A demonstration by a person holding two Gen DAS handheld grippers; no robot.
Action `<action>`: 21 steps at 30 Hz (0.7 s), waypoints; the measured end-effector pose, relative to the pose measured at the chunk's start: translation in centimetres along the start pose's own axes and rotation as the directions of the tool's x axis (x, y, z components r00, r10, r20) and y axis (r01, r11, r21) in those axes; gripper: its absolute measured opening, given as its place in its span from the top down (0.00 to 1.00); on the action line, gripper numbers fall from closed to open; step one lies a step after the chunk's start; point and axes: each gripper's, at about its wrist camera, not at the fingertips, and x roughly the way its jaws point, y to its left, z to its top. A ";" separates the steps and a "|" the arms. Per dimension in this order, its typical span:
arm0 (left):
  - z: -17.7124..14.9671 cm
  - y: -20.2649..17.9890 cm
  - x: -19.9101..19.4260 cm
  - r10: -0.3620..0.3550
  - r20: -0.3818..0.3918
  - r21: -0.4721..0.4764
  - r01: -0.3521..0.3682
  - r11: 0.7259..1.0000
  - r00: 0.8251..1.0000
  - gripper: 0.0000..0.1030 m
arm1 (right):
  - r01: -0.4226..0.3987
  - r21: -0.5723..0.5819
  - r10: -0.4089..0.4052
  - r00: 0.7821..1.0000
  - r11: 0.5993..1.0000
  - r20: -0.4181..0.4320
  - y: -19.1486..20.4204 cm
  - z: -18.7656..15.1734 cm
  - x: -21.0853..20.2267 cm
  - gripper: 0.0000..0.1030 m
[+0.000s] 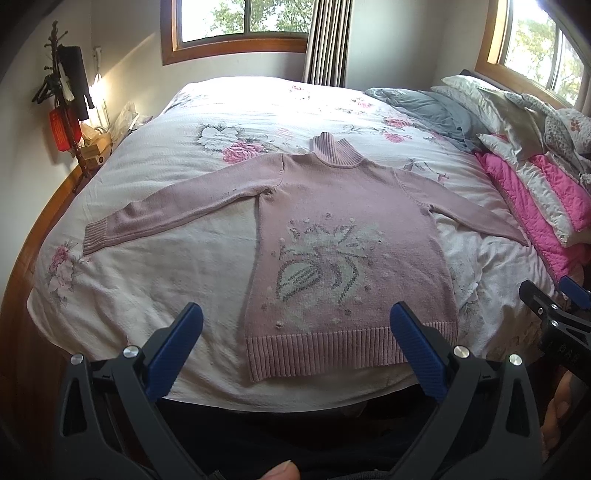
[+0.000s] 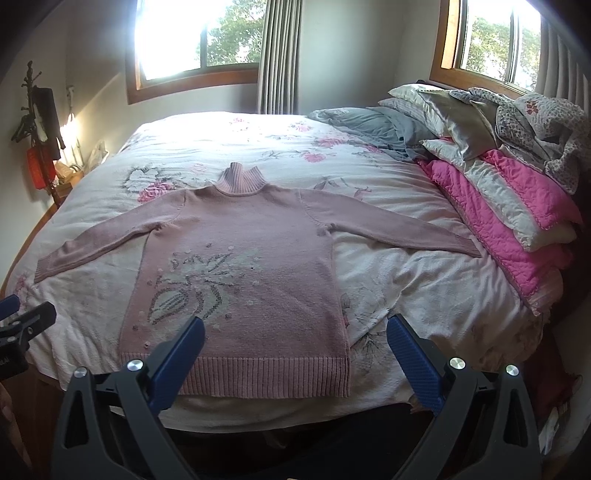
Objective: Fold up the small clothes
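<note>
One pink sweater (image 1: 343,221) lay flat and face up on the bed (image 1: 177,266), its ribbed turtleneck collar pointing toward the far window (image 1: 243,22) and its ribbed hem at the near edge of the mattress. Both sleeves were spread out to the sides and angled slightly toward the hem, the left cuff ending near a printed flower on the white floral bedspread, the right cuff reaching almost to the pink quilt (image 1: 532,199) stacked at the side. A knitted motif in pale white and grey, dotted with small bobbles, covered the lower front. The knit looked smooth, with no folds in the body.

The left gripper (image 1: 297,314) hung in front of the hem with its blue-padded fingers (image 1: 177,347) spread wide, clasping nothing and touching no cloth; in its own view the right pad overlapped the hem's right corner only by line of sight. The right gripper (image 2: 295,328) was likewise splayed wide and empty, its left pad lined up over the lower hem and its right pad over bare bedspread beside the sweater. Pillows (image 2: 454,110) and a grey blanket (image 2: 369,125) were heaped at the right side of the bed, well apart from the sweater.
</note>
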 end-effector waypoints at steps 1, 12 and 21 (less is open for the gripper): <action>0.0 0.0 -0.1 0.000 0.000 0.001 0.000 1.000 1.000 0.03 | 0.001 0.000 -0.001 1.000 1.000 0.001 0.0 0.0 0.0 0.04; 0.0 0.0 0.0 0.001 0.000 0.001 -0.001 1.000 1.000 0.03 | 0.008 0.005 -0.008 1.000 1.000 0.003 -0.2 0.0 0.0 0.04; -0.1 0.0 0.2 0.001 -0.003 0.001 -0.001 1.000 1.000 0.03 | 0.006 0.005 -0.006 1.000 1.000 0.000 -0.4 0.0 0.2 0.04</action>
